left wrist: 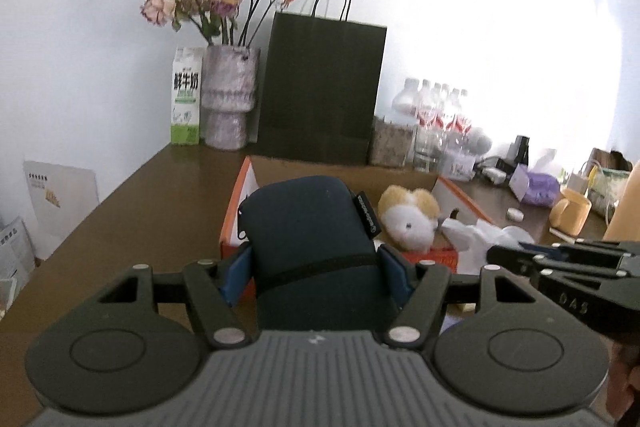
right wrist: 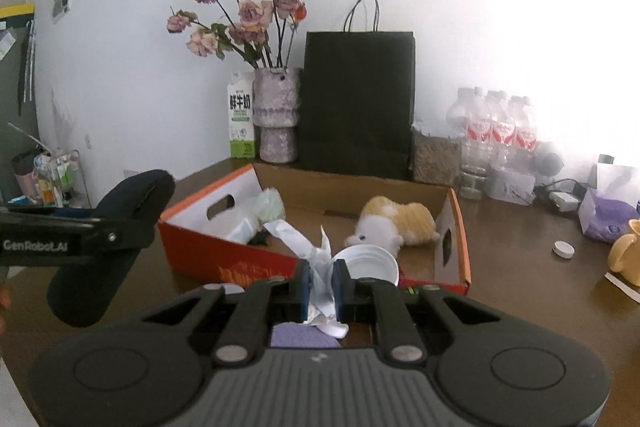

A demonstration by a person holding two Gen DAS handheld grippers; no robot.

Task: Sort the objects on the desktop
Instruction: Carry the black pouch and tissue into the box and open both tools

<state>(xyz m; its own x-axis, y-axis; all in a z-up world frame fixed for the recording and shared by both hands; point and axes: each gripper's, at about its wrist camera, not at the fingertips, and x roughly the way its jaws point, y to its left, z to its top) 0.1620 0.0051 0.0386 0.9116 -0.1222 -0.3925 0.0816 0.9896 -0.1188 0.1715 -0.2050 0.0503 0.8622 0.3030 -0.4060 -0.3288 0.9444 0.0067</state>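
Observation:
My left gripper (left wrist: 316,273) is shut on a dark navy zip case (left wrist: 308,227) and holds it up in front of the orange cardboard box (left wrist: 234,207). The case also shows at the left of the right wrist view (right wrist: 108,239), above the table. My right gripper (right wrist: 320,287) is shut on a crumpled white paper (right wrist: 316,259) just before the box's (right wrist: 208,251) front wall. A yellow-and-white plush toy (right wrist: 394,221) lies in the box, beside a white plastic lid (right wrist: 370,263) and a pale green bag (right wrist: 268,207). The right gripper shows side-on in the left wrist view (left wrist: 504,255).
On the brown desk (left wrist: 140,227), a vase of dried roses (right wrist: 276,115), a milk carton (right wrist: 241,119) and a black paper bag (right wrist: 358,103) stand along the back wall. Water bottles (right wrist: 496,131), a purple tissue pack (right wrist: 608,219), a yellow mug (right wrist: 626,251) and a small white cap (right wrist: 564,249) are to the right.

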